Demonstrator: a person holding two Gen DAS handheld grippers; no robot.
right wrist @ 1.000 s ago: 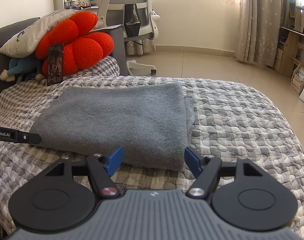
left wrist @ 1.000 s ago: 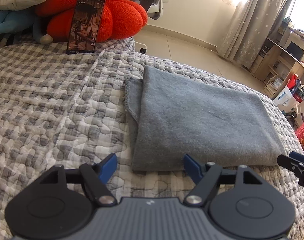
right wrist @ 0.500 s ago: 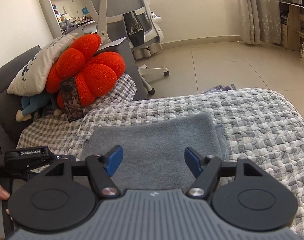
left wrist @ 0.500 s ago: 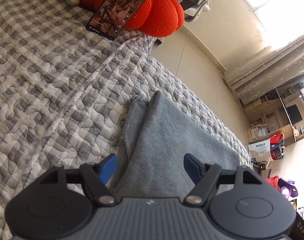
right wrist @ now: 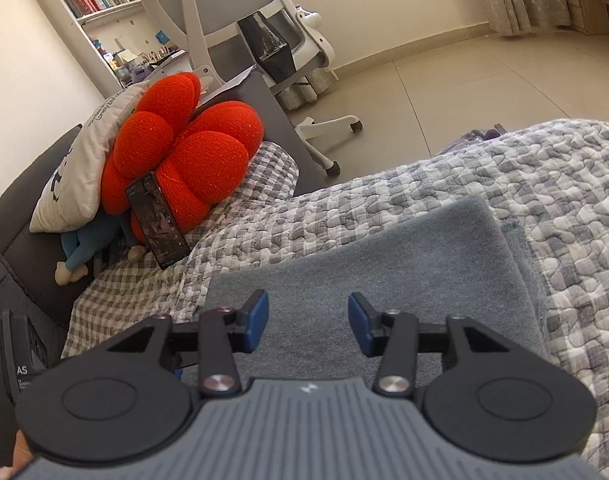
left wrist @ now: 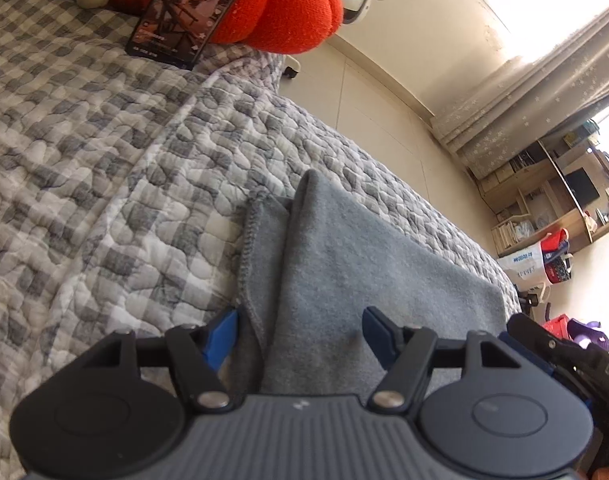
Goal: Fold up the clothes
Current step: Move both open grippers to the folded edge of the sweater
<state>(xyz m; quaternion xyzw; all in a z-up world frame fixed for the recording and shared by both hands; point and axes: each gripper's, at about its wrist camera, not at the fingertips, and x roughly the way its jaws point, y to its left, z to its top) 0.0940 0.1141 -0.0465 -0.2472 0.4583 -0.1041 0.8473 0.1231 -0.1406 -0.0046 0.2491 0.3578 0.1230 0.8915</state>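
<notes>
Bedroom, bed (left wrist: 104,168) under a grey-and-white checked quilt. Left gripper (left wrist: 300,334): fingers (left wrist: 220,334) spread wide, grasping nothing, poised over the near edge of the folded grey cloth (left wrist: 364,272). Right gripper (right wrist: 308,322): fingers (right wrist: 254,320) likewise parted and empty, above the same cloth (right wrist: 384,272), which lies flat on the quilt. Beyond: phone (right wrist: 156,220) leaning on a red cushion (right wrist: 184,144), white pillow (right wrist: 80,164), office chair (right wrist: 256,40), curtains (left wrist: 544,92).

Left gripper (left wrist: 300,330): black linkage arms, round black discs, silver pivot screws, blue pads (left wrist: 221,334), ribbed grey body. Right gripper (right wrist: 308,322): identical build, small white logo.
</notes>
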